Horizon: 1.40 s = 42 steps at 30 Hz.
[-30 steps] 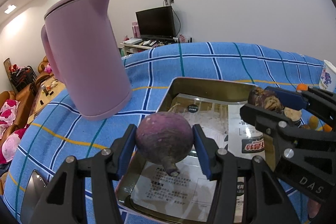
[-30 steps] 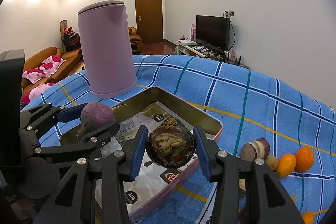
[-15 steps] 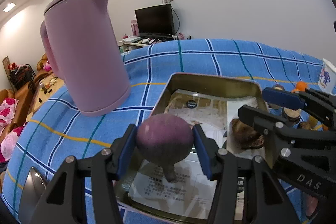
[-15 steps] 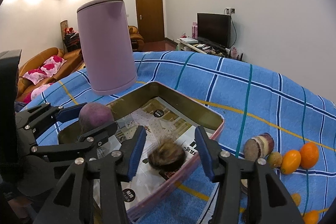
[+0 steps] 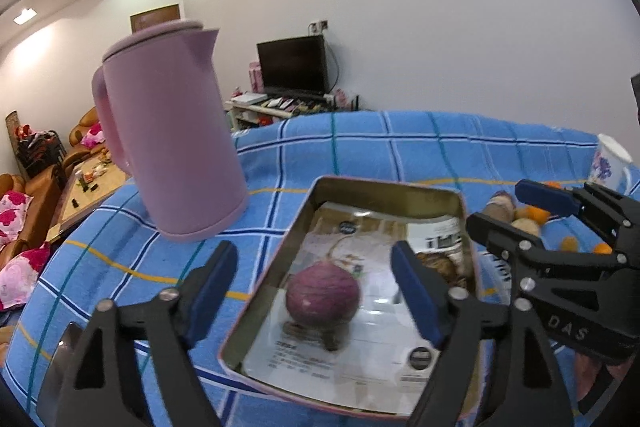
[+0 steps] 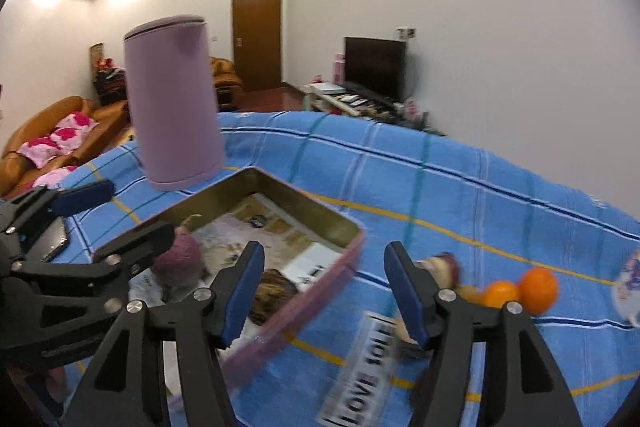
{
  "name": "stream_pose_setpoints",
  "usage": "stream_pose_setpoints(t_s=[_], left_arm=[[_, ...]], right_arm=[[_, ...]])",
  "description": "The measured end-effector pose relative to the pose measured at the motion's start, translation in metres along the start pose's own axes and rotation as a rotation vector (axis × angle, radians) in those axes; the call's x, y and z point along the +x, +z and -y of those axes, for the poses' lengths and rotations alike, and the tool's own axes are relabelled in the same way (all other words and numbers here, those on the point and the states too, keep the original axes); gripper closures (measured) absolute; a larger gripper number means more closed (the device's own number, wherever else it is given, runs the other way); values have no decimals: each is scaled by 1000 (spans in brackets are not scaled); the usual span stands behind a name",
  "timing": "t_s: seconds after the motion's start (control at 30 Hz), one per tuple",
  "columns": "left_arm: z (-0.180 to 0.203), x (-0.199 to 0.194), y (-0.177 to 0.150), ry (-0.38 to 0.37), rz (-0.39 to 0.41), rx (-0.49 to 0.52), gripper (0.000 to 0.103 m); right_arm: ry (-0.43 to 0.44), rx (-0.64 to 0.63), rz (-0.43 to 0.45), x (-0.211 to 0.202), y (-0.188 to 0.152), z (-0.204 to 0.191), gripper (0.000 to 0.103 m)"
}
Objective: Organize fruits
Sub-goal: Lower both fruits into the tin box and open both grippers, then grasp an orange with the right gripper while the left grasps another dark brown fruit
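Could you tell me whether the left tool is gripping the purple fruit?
No, the purple fruit sits in the tin tray, clear of the open left tool.

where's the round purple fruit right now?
The round purple fruit lies on the printed paper in the rectangular metal tin, between but clear of the open left hand-held gripper pads, the tall pink kettle to its left.

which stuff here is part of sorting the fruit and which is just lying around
Part of the job:
tin tray
purple fruit in the tray
brown fruit in the tray
oranges on the cloth
cut fruit by the oranges

Just lying about:
pink kettle
mug
TV
sofa
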<state>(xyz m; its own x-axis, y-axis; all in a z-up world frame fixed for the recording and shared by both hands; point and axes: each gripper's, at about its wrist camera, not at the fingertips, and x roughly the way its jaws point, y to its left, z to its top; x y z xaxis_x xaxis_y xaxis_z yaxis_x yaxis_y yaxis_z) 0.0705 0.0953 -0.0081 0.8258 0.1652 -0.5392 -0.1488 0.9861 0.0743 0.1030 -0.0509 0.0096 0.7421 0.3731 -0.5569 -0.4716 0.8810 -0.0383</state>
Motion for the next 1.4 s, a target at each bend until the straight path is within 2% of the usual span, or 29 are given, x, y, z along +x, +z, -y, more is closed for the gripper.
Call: stream_pose_setpoints(t_s=[0.3, 0.6, 0.77, 0.9, 1.13, 1.17, 1.33, 1.4], left_arm=[[49, -12, 4, -124, 8, 55, 17], [118, -17, -5, -225, -13, 154, 17], [146, -11, -14, -271, -46, 185, 17], [161, 2, -17, -311, -102, 190, 20], [177, 17, -22, -361, -183, 208, 39], [181, 18, -23, -363, -190, 220, 39], [186, 27, -24, -381, -227, 219, 39], [186, 33, -24, -397, -251, 209, 44]], right_arm=[[-151, 54, -36, -32, -22, 61, 39], [-270, 231, -89, -53, -65, 140, 39], [-249, 306, -122, -61, -88, 159, 39], [-247, 297, -131, -65, -92, 158, 39], [-246, 306, -174, -60, -94, 160, 39], [-242, 310, -185, -57, -93, 162, 39], [-212, 309, -233, -49, -96, 162, 54], [-206, 310, -253, -45, -96, 162, 54]])
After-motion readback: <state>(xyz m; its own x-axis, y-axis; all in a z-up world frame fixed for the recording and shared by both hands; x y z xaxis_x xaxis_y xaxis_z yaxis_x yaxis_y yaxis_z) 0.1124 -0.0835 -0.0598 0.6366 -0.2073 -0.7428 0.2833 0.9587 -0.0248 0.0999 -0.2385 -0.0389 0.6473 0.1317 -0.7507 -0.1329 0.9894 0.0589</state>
